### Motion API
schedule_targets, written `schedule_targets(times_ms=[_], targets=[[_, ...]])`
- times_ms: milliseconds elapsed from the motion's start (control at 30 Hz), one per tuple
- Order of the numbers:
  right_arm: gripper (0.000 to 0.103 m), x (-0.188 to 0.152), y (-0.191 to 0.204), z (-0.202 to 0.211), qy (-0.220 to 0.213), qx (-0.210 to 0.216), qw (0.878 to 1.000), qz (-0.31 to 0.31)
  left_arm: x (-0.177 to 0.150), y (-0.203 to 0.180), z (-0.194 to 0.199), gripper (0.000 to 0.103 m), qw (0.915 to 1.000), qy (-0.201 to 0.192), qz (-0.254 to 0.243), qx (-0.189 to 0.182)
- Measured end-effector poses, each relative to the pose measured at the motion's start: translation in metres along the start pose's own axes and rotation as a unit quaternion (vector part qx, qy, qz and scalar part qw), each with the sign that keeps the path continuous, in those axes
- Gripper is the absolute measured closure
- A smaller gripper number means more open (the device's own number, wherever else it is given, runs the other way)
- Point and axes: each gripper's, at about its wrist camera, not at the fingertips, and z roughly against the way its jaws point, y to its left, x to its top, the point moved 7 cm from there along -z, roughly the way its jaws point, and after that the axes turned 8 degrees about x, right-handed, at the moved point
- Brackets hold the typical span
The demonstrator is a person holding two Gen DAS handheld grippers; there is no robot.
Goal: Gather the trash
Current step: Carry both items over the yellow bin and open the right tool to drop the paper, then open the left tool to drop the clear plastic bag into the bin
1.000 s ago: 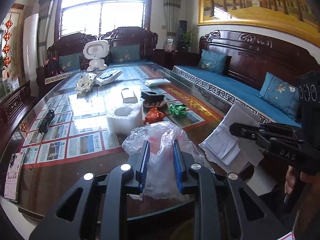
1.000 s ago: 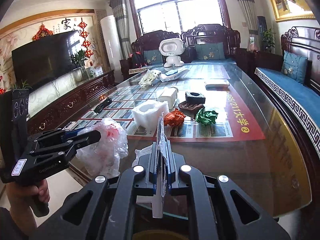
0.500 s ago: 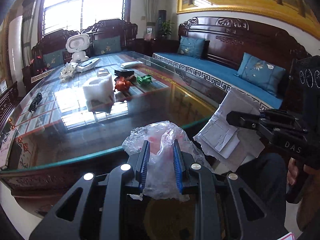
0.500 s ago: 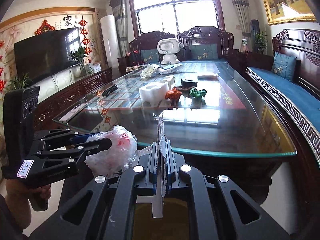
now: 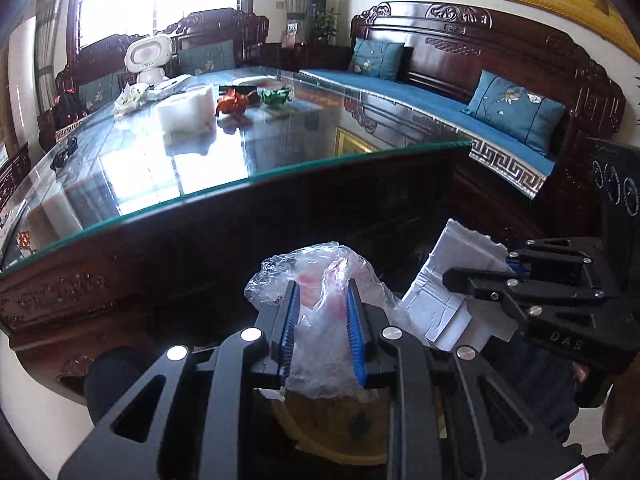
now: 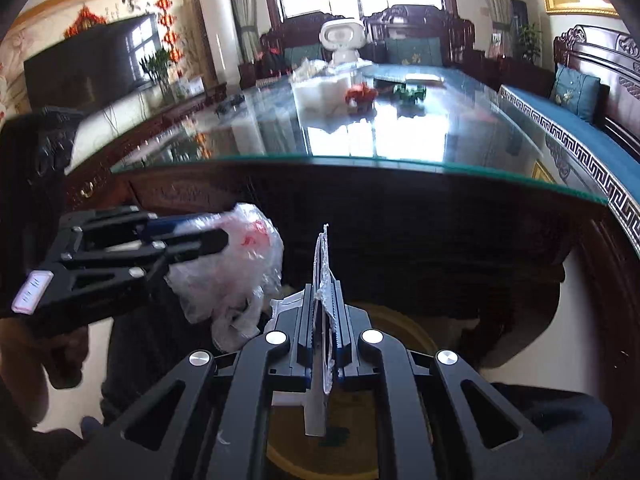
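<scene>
In the left wrist view my left gripper [image 5: 322,292] is shut on a crumpled clear plastic bag [image 5: 320,264] with red print. It hangs below the front edge of the glass table [image 5: 280,172]. To its right my right gripper [image 5: 454,280] carries a torn white paper [image 5: 460,252]. The right wrist view shows that right gripper [image 6: 323,292] with its jaws opening slightly; the paper [image 6: 322,256] still stands edge-on between the pads. The left gripper [image 6: 222,238] and bag [image 6: 236,276] are at its left. A round yellow bin [image 6: 400,328] lies beneath both grippers.
On the table top stand a white foam block [image 5: 184,108], a red wrapper [image 5: 232,104], a green wrapper [image 5: 274,94] and a white robot toy [image 5: 146,58]. The dark carved table front [image 5: 200,240] is close ahead. A blue-cushioned sofa [image 5: 440,108] runs along the right.
Both grippers have drawn back and sunk from above the table top to below its front edge, bag and paper still in them. The yellow bin has come into view underneath.
</scene>
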Motion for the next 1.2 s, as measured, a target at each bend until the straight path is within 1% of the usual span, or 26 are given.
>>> schedule_targets(times_ms=[67, 100, 167, 467, 600, 667, 700, 767, 833, 867, 933, 967, 1000, 1033, 1200], targets=[[0.039, -0.007, -0.002, -0.005, 0.011, -0.018, 1.000, 0.003, -0.006, -0.001, -0.002, 0.079, 1.0000, 0.006, -0.001, 0.001], [0.036, -0.009, -0.004, -0.005, 0.009, -0.022, 1.000, 0.000, -0.008, -0.002, -0.003, 0.079, 1.0000, 0.009, -0.001, 0.001], [0.039, -0.013, -0.004, -0.007, 0.010, -0.015, 1.000, -0.004, -0.012, -0.004, -0.005, 0.079, 0.9999, 0.012, -0.001, -0.001], [0.039, -0.007, -0.024, 0.012, -0.027, -0.015, 0.999, -0.033, -0.016, -0.025, -0.012, 0.079, 0.9994, 0.024, -0.018, -0.015], [0.039, -0.005, -0.031, 0.020, -0.038, -0.023, 0.998, -0.036, -0.021, -0.036, -0.016, 0.079, 0.9988, 0.034, -0.027, -0.025], [0.039, -0.005, -0.035, 0.022, -0.040, -0.024, 0.998, -0.042, -0.024, -0.043, -0.018, 0.076, 0.9980, 0.043, -0.035, -0.032], [0.039, -0.006, -0.038, 0.023, -0.041, -0.025, 0.998, -0.045, -0.027, -0.046, -0.019, 0.071, 0.9973, 0.048, -0.043, -0.034], [0.039, -0.007, -0.040, 0.025, -0.042, -0.026, 0.998, -0.047, -0.032, -0.055, -0.020, 0.067, 0.9958, 0.057, -0.061, -0.037], [0.039, -0.007, -0.041, 0.025, -0.044, -0.024, 0.997, -0.050, -0.036, -0.061, -0.021, 0.059, 0.9947, 0.062, -0.069, -0.044], [0.039, -0.007, -0.042, 0.026, -0.045, -0.022, 0.997, -0.052, -0.037, -0.064, -0.022, 0.057, 0.9941, 0.065, -0.073, -0.048], [0.039, -0.007, -0.044, 0.026, -0.045, -0.022, 0.997, -0.053, -0.038, -0.068, -0.022, 0.043, 0.9938, 0.065, -0.075, -0.050], [0.039, -0.007, -0.044, 0.026, -0.046, -0.022, 0.997, -0.053, -0.038, -0.069, -0.022, 0.041, 0.9939, 0.065, -0.075, -0.049], [0.039, -0.007, -0.044, 0.026, -0.045, -0.020, 0.997, -0.054, -0.037, -0.070, -0.022, 0.038, 0.9938, 0.064, -0.076, -0.049], [0.039, -0.007, -0.044, 0.025, -0.045, -0.019, 0.997, -0.055, -0.036, -0.072, -0.022, 0.036, 0.9939, 0.062, -0.077, -0.049], [0.039, -0.006, -0.044, 0.024, -0.045, -0.015, 0.997, -0.054, -0.032, -0.070, -0.021, 0.036, 0.9948, 0.053, -0.077, -0.040]])
